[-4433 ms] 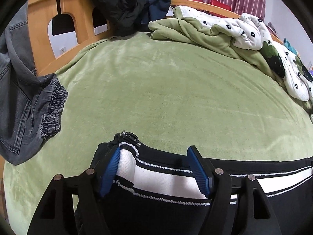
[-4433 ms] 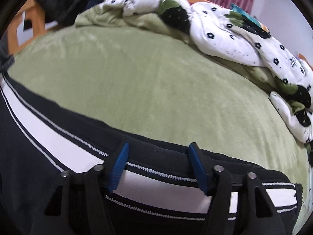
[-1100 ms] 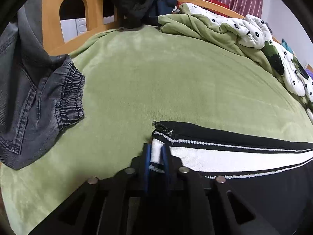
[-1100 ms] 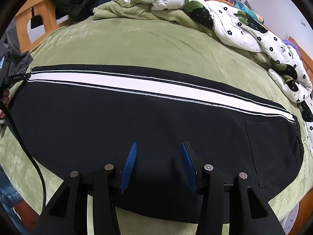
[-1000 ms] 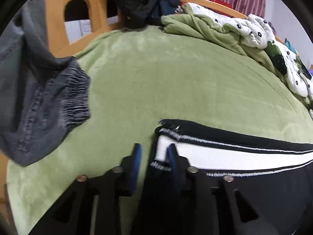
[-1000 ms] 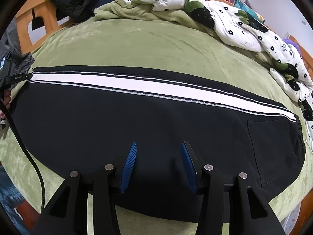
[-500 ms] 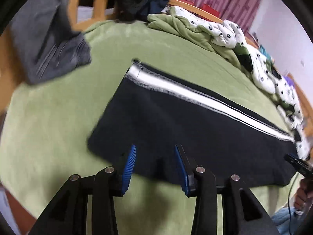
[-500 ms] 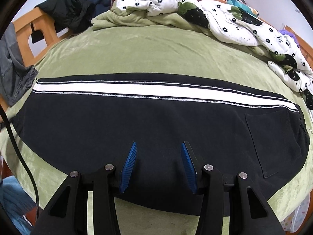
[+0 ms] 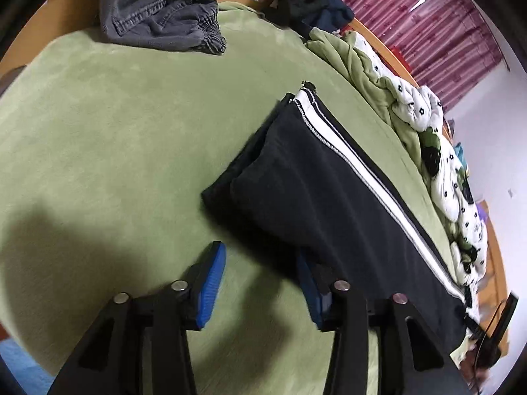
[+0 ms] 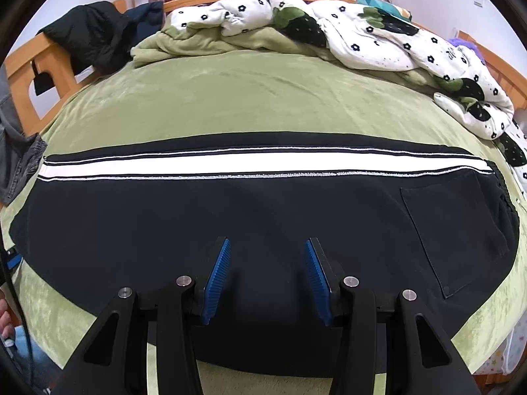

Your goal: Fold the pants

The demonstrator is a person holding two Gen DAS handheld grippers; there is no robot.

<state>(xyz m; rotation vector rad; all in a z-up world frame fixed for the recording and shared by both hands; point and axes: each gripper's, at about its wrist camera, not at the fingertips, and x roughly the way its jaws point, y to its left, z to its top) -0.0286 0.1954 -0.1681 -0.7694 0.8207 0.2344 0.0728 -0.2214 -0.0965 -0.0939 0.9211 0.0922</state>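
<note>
One pair of black pants (image 10: 263,217) with one white side stripe (image 10: 151,168) lies on one green bed (image 10: 250,98). One grey denim garment (image 9: 161,16) sits at its corner, one floral quilt (image 10: 362,42) along its far edge, and two dark jackets (image 10: 95,36) on the wooden frame.

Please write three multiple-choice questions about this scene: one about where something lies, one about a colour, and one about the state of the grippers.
1. Where do the black pants lie?
A. on the green bed cover
B. on the floor
C. on a chair

2. What colour is the long stripe along the pants?
A. red
B. white
C. yellow

3. How are the left gripper and right gripper?
A. both shut on cloth
B. one open, one shut
C. both open, holding nothing

Answers: 1 A, green cover surrounds the pants. 2 B, the band is white. 3 C, both sets of pads stand apart.
</note>
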